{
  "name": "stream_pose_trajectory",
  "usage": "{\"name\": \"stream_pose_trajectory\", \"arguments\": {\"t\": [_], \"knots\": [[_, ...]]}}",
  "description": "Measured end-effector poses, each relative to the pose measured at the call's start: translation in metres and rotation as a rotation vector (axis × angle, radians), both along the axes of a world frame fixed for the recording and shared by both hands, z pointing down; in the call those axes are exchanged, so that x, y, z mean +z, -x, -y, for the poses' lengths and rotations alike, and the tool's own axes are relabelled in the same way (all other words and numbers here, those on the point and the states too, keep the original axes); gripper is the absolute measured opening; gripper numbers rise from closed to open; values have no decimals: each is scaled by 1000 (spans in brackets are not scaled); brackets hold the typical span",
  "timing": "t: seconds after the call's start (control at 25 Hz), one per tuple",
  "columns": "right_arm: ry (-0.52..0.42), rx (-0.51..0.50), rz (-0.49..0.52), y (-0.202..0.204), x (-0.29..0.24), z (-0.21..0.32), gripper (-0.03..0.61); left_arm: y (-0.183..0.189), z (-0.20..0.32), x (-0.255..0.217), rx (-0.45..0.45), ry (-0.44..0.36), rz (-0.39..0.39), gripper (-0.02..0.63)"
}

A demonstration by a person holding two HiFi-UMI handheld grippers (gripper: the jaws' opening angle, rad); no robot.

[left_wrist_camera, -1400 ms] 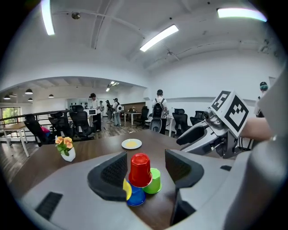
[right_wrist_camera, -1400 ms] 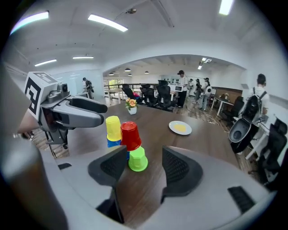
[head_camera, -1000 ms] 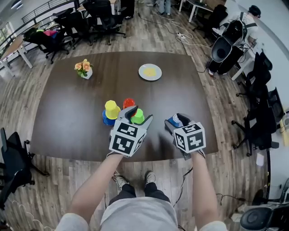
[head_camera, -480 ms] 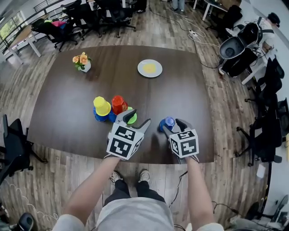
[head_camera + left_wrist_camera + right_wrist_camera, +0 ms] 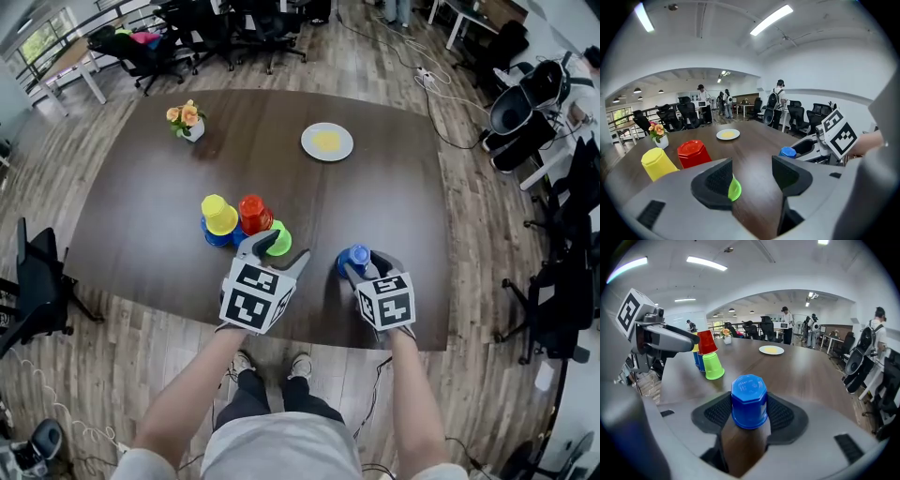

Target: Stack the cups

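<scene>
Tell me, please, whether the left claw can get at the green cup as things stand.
Probably yes: the left claw is open and the green cup stands just ahead, nothing between them.

The left hand-held gripper (image 5: pixel 752 171) holds its jaws apart over the table (image 5: pixel 754 143), with a green cup (image 5: pixel 735 189) peeking from behind the left one. Yellow cup (image 5: pixel 657 163) and red cup (image 5: pixel 693 153) stand at ten o'clock and a plate (image 5: pixel 728 134) at twelve. At two, a blue cup (image 5: pixel 788 152) sits at the right hand-held gripper (image 5: pixel 799 149).

Open office, swivel chairs (image 5: pixel 521 111), desks (image 5: pixel 70 58), conference table (image 5: pixel 150 206)
</scene>
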State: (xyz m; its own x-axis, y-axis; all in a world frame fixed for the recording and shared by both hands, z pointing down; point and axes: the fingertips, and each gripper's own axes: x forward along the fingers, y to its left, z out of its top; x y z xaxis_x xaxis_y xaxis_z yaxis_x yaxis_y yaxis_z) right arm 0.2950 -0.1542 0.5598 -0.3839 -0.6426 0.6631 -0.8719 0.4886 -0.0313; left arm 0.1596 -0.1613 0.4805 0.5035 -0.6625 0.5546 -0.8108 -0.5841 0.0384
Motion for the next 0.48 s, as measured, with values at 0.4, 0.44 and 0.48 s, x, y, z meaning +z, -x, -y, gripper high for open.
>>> {"name": "stream_pose_trajectory", "arguments": {"t": [0.4, 0.44, 0.48], "knots": [[-79, -82, 14, 32, -75, 25, 232, 28, 5, -31, -36, -53, -13, 262], [-88, -90, 13, 37, -83, 27, 232, 33, 6, -34, -41, -58, -14, 262], [-97, -98, 13, 43, -90, 30, 232, 37, 7, -37, -45, -63, -17, 262]]}}
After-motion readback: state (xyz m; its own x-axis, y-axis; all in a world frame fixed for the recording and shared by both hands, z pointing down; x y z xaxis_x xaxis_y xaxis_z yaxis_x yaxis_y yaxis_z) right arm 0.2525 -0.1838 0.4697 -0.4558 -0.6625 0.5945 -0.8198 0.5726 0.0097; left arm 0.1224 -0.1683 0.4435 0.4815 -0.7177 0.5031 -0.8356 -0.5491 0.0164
